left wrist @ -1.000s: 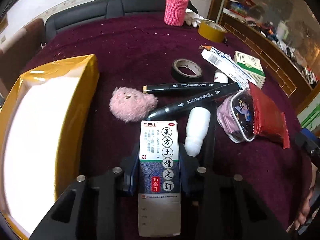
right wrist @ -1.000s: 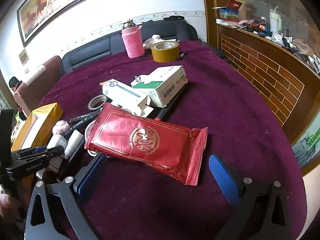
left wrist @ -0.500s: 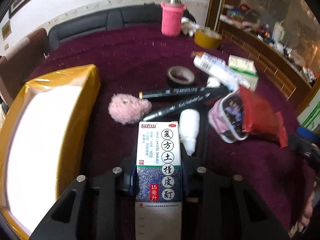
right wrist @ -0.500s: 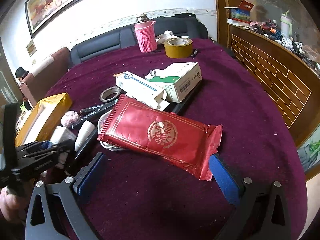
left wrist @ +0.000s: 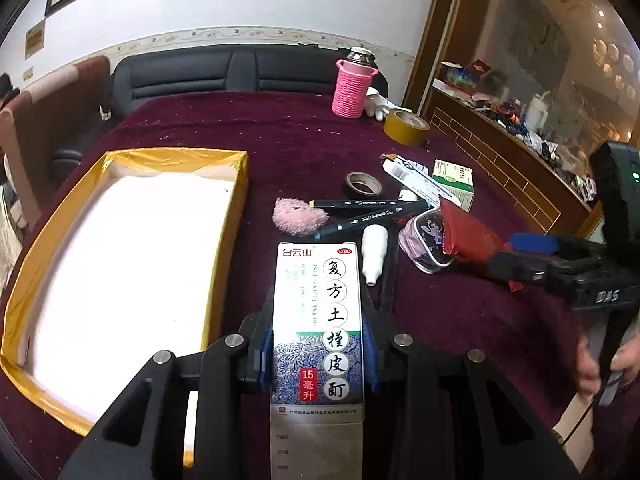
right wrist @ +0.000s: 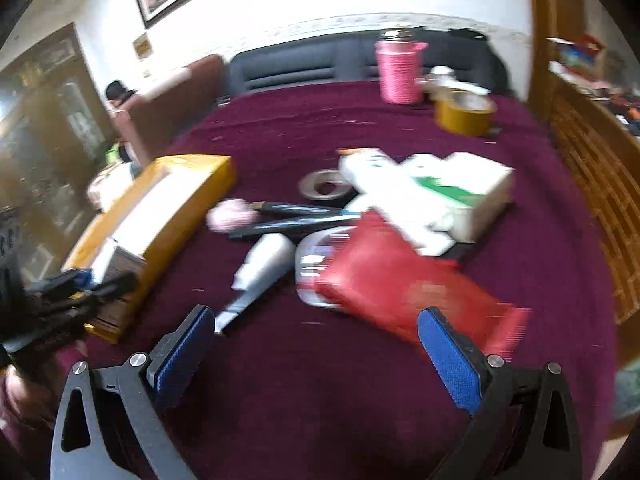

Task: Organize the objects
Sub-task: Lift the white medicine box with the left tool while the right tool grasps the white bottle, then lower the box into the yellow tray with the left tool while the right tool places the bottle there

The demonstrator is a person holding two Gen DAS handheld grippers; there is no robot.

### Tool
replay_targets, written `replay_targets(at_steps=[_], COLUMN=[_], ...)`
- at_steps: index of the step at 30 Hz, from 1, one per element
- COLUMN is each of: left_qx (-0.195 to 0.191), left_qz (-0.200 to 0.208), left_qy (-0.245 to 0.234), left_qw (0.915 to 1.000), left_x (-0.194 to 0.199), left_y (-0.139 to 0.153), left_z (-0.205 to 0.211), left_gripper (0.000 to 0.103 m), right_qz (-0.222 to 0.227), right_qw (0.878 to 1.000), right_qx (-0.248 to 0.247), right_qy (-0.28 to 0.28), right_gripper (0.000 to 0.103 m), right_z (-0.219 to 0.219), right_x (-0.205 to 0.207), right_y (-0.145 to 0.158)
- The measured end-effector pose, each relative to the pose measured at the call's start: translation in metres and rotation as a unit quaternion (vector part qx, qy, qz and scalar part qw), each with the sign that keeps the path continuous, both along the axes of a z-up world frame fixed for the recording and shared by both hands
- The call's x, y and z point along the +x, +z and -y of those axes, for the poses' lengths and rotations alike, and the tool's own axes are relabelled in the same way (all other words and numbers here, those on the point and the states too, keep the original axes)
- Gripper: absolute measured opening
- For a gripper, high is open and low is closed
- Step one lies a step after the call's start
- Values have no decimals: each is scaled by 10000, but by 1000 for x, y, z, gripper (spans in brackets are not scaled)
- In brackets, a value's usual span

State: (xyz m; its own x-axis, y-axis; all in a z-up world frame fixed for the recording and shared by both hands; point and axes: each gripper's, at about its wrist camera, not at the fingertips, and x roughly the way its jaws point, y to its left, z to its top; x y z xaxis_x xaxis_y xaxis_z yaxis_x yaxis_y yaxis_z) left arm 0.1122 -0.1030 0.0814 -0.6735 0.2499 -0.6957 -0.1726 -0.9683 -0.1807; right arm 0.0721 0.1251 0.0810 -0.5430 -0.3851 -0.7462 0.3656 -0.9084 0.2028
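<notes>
My left gripper [left wrist: 318, 344] is shut on a white and blue medicine box [left wrist: 316, 320] with Chinese print, held above the maroon table beside the gold box [left wrist: 236, 184] with white lining. It also shows at the left of the right wrist view [right wrist: 80, 280], near the gold box [right wrist: 188, 200]. My right gripper [right wrist: 320, 344] is open and empty, over the table in front of the red packet [right wrist: 400, 284]; it also shows in the left wrist view [left wrist: 532, 244]. The right view is blurred.
A pile lies mid-table: pink pompom [left wrist: 298, 216], two black markers [left wrist: 360, 212], white bottle [left wrist: 374, 252], clear pouch [left wrist: 426, 240], black tape roll [left wrist: 362, 184], white and green cartons [left wrist: 454, 182]. A pink-sleeved flask [left wrist: 354, 84] and yellow tape [left wrist: 406, 126] stand at the back.
My left gripper has lifted and pulled back with the medicine box, toward the gold box. My right gripper has swung left, away from over the red packet, and stays open.
</notes>
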Motion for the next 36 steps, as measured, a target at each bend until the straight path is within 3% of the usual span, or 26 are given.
replay_targets(at_steps=[4,9,14,17,21,24,25,29,36], left_qx=[-34,14,184,304,397,462,478,473,519], left_qz=[-54,-230,-275,-240,-199,-175,-176,-218,-306], left_qy=[48,111,155,190,238,278,290,353,535], left_qw=[10000,9997,9993,9991,9987,9984,9983,9980,9967], left_x=[10,24,30,29,29,30,31,36,35], left_y=[1,6,6,3,-3,-7,-7,-5,10], left_z=[9,23,39,48,56,61,62,66,85], left_gripper=[33,33,33,33,33,33,33,33,33], right_qz=[68,344,769,946,774,660,709,606,653], right_qw=[10000,9988,9964,9926,9893,9845,9832,9862,9966], right_qx=[23,-336,190,627,1111,1538,1605,1431,30], right_qy=[7,-25,-297,-439,-537,-516,-505,-570,-497], right_gripper=[102,91,64,57,53,43,35,28,29], right_z=[40,67,81,90,101,112,113,108,82], right_x=[-16,-51,-79,-85,-83,-83,-84,-78,-56], right_y=[-5,-12,-35,-50,-52,-59,-64,-66,-36])
